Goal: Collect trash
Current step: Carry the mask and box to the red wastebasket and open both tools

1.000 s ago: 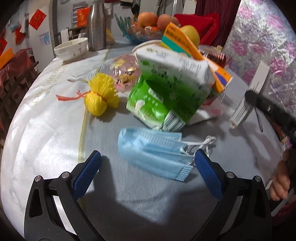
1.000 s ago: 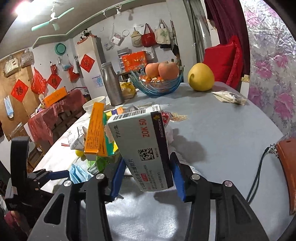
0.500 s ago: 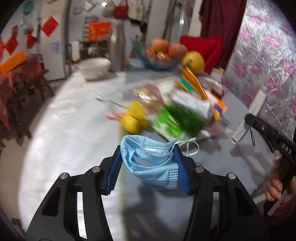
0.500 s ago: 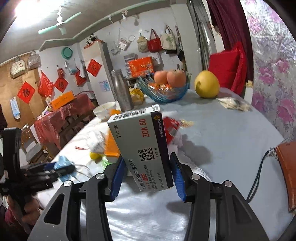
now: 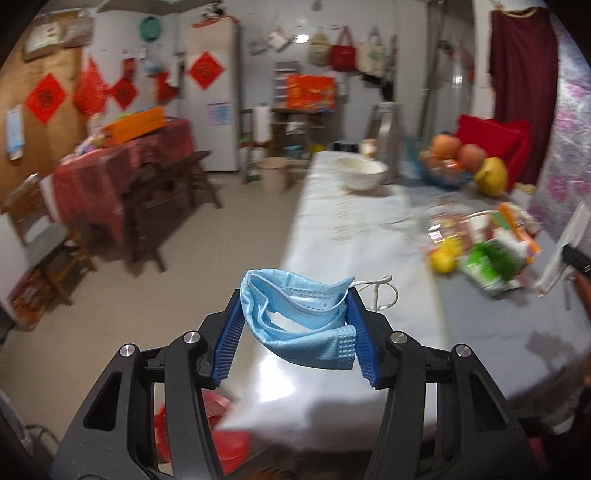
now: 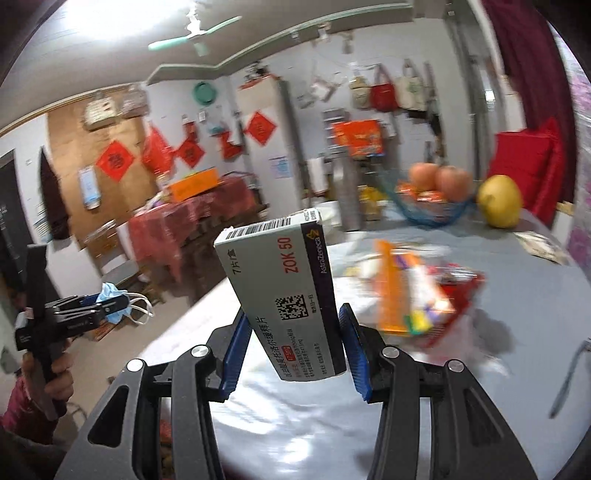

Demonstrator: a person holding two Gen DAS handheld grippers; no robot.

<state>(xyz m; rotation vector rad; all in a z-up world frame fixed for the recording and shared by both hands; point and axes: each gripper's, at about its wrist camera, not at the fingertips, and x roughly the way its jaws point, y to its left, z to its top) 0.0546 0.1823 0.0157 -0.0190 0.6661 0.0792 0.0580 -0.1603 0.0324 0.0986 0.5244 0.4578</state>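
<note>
Cluttered living room, pale floor, white walls

Red paper diamonds hang on the brown wall board; a white fridge stands at the back, bags on hooks beside it, a dark red curtain at right, a green ceiling fan overhead.

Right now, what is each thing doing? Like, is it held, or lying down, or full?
Left gripper: shut on the mask.
Mask: crumpled, held up off the table.
Right gripper: shut on the box.
Box: closed, tilted, held up.
Fruit bowl: holds fruit, on the table.
White bowl: upright on the table.
Trash pile: lying on the table.
</note>
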